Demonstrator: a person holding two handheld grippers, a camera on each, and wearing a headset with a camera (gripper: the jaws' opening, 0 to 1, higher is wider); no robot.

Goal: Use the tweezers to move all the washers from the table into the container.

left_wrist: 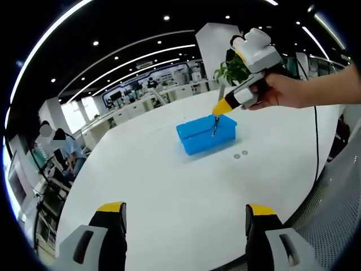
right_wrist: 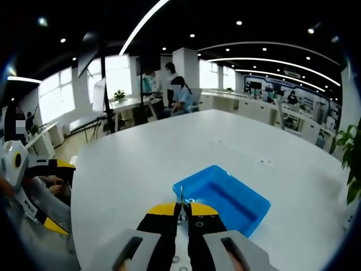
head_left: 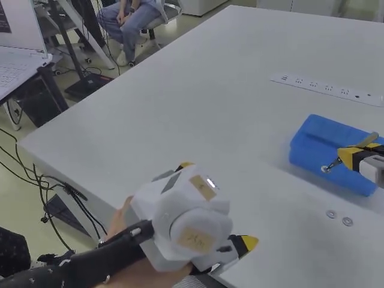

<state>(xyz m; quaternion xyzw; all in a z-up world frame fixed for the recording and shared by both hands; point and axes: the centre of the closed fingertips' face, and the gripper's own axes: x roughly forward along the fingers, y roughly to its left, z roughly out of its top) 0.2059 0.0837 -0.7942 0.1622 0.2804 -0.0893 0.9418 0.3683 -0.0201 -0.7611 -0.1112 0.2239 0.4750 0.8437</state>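
A: Your right gripper [right_wrist: 181,213] has its jaws pinched tight on the tweezers [right_wrist: 181,196]. The tweezer tips point down at the blue container [right_wrist: 240,199].

B: There is a tiny ring-like glint at those tips, but it is too small for you to call it a washer. In the head view the frame cuts off that gripper and the container's right end.

A: The container sits well in from the near edge of the table [head_left: 198,102]. Between it and that edge lie a washer [head_left: 330,213] and, just beside it, a second washer [head_left: 347,221], both flat on the surface.

B: Your left gripper [left_wrist: 186,210] is spread wide with nothing between its jaws. You hold it at the near edge, well apart from the container.

A: Any writing? The tan stickers [head_left: 203,187] on its white casing bear faint marks you cannot read. The markings on the white power strip [head_left: 327,88], beyond the container toward the far edge, are too small as well.

B: Off the table's left corner, a laptop [head_left: 15,63] and a seated person [head_left: 129,18] are cropped by the frame.
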